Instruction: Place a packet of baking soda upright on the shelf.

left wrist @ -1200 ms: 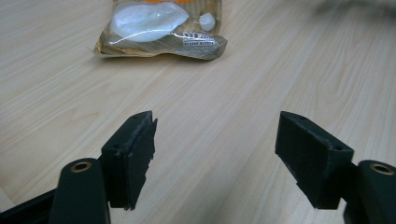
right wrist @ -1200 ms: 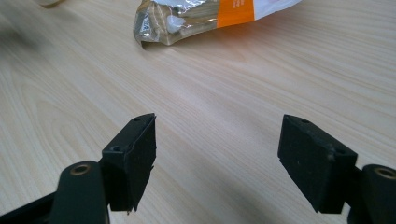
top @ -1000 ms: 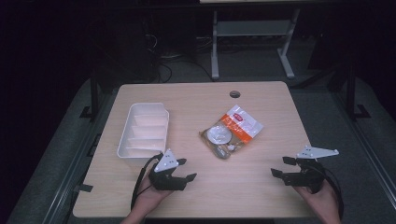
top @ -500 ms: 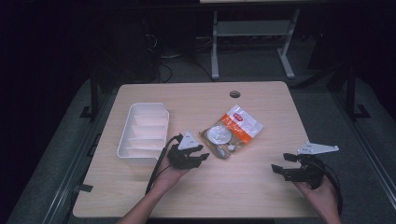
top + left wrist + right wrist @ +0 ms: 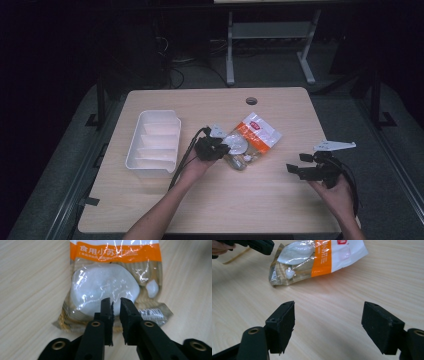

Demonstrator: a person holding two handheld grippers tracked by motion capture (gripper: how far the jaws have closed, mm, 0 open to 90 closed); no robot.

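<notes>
Here, left gripper (image 5: 223, 147) over packet (image 5: 252, 139) (jaws near-closed)

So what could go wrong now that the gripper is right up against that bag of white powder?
The left hand-held gripper has its jaws nearly shut at the plastic bag's bottom edge. They might catch only thin film, so the bag could slip out or tear when lifted. The white lump inside could also shift and tip the bag. The right hand-held gripper is open and apart, so it gives no support.
</notes>
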